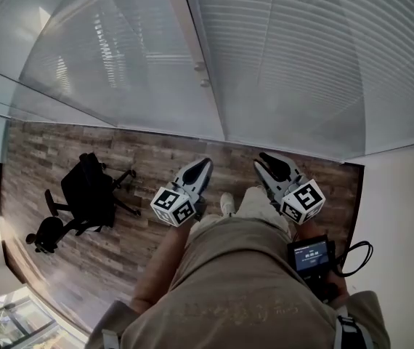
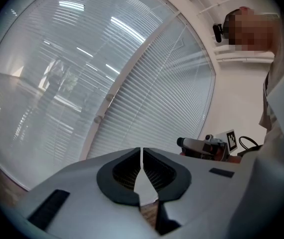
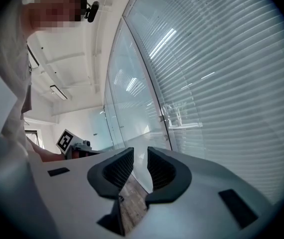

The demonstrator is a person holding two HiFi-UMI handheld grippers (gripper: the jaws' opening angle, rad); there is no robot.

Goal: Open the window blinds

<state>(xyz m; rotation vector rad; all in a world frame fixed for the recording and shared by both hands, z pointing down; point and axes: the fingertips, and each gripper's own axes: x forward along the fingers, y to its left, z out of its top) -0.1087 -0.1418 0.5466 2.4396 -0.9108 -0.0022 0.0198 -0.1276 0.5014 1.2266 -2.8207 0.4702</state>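
The window blinds [image 1: 301, 57] filled the upper right of the head view, their slats closed. The task looked barely begun, with both tools well short of the blinds. No cord or wand could be made out, so the next move called for finding one. At centre frame, both tools pointed almost level toward the blinds. The left gripper [image 1: 205, 163] had its jaws pressed together on nothing. The right gripper [image 1: 263, 158] had its jaws slightly apart and empty.

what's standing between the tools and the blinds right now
Nothing visible does. The left tool and right tool both face the blinds with open space ahead; the black office chair sits off to the left, out of the way.
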